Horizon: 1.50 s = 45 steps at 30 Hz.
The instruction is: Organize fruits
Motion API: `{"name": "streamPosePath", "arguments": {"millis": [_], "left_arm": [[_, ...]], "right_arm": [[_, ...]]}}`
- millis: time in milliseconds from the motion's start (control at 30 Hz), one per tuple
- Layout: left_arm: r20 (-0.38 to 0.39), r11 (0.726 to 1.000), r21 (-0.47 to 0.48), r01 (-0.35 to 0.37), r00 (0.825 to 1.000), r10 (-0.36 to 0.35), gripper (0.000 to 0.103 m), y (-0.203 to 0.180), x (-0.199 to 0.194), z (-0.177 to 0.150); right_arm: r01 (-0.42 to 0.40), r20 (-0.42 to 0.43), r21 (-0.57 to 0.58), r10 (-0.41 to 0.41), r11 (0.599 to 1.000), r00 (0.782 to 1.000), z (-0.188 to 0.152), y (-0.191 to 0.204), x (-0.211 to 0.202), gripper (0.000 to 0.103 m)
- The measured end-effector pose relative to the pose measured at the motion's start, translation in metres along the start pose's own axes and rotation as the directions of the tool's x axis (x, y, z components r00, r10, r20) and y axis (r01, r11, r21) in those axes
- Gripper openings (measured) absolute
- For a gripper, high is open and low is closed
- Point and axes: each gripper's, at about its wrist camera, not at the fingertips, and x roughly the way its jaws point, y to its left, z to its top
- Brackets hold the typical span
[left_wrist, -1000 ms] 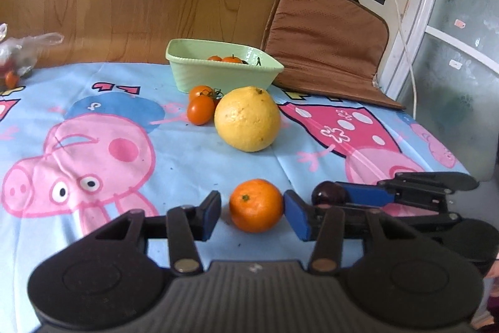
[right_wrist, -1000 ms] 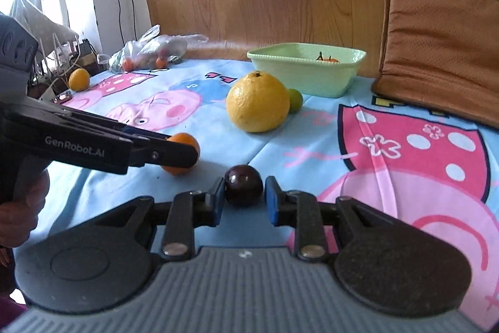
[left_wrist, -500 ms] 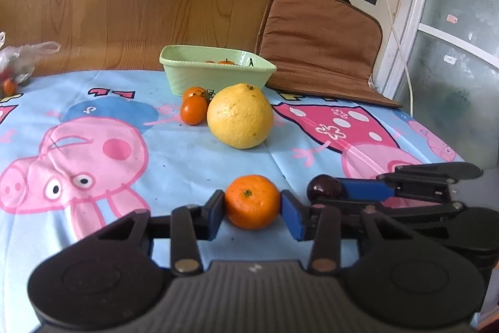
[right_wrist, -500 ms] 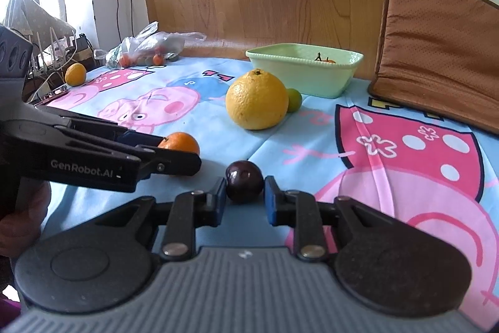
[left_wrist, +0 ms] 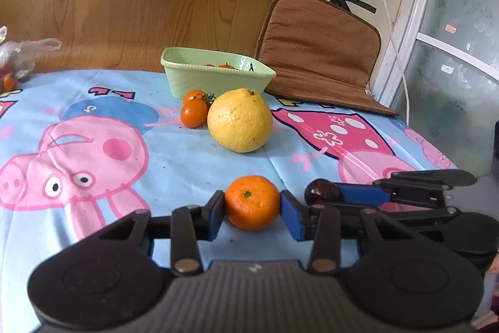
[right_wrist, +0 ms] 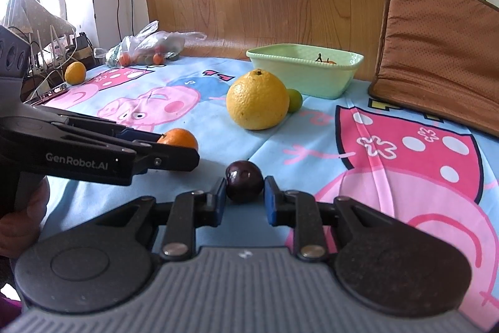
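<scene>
Tangerine (left_wrist: 252,202) clamped in my left gripper (left_wrist: 252,209), its jaws just closed; my right gripper (right_wrist: 244,198) grips a dark plum (right_wrist: 244,185).

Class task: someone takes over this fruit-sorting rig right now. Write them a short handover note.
Left gripper: shut on the mandarin, jaws just closed, fruit low over the cloth.
Right gripper: shut on the dark plum, also low.
Green basket at the back holds a few small orange fruits.
Left: both held fruits, big yellow citrus, two small tomatoes, small green fruit.
</scene>
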Motion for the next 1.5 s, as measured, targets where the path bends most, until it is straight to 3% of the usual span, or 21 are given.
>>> {"name": "streamPosePath", "arguments": {"millis": [167,333,500,700,767,833,900,1100,1200,1300,1400,1500], "left_arm": [[0.020,0.999,-0.016,0.049,0.999,-0.048,0.039,0.007,0.000,0.026],[0.063,0.998,-0.017,0.061,0.996,-0.060,0.039,0.018,0.013,0.084],[0.044,0.998,-0.055,0.038,0.998,-0.036,0.039,0.042,0.062,0.142],[-0.018,0.997,-0.081,0.002,1.000,-0.003,0.039,0.065,0.133,0.185],[-0.037,0.997,-0.077,-0.013,0.999,0.011,0.042,0.067,0.151,0.189],[-0.054,0.996,-0.080,-0.030,0.998,0.026,0.051,0.070,0.164,0.189],[-0.058,0.995,-0.089,-0.054,0.997,0.049,0.058,0.072,0.170,0.188],[0.015,0.991,-0.131,-0.018,1.000,0.020,0.062,0.078,0.130,0.172],[0.007,0.984,-0.175,0.004,1.000,-0.003,0.064,0.082,0.106,0.157],[-0.035,0.969,-0.246,0.039,0.998,-0.049,0.065,0.090,0.092,0.137],[-0.059,0.944,-0.325,0.058,0.995,-0.082,0.067,0.099,0.087,0.120],[-0.074,0.926,-0.373,0.054,0.993,-0.088,0.068,0.103,0.090,0.109]], "right_arm": [[-0.016,0.026,0.041,0.015,0.999,1.000,0.013,-0.011,0.001,0.028],[-0.024,0.094,0.091,0.016,0.996,0.995,0.052,-0.036,0.012,0.028],[0.010,0.155,0.129,-0.030,0.992,0.988,0.091,-0.065,0.045,0.028],[0.043,0.100,0.181,-0.062,0.982,0.993,0.120,-0.097,0.111,0.028],[0.043,0.080,0.191,-0.059,0.981,0.995,0.123,-0.102,0.127,0.028],[0.047,0.066,0.200,-0.061,0.979,0.996,0.124,-0.105,0.140,0.029],[0.046,0.072,0.222,-0.063,0.974,0.995,0.125,-0.108,0.144,0.037],[0.014,0.144,0.262,-0.053,0.965,0.988,0.126,-0.115,0.110,0.037],[-0.038,0.145,0.282,-0.004,0.959,0.989,0.119,-0.118,0.089,0.037],[-0.115,0.097,0.310,0.089,0.944,0.991,0.104,-0.118,0.079,0.037],[-0.139,0.039,0.344,0.133,0.929,0.990,0.089,-0.117,0.079,0.037],[-0.174,-0.008,0.424,0.196,0.889,0.981,0.084,-0.115,0.089,0.037]]}}
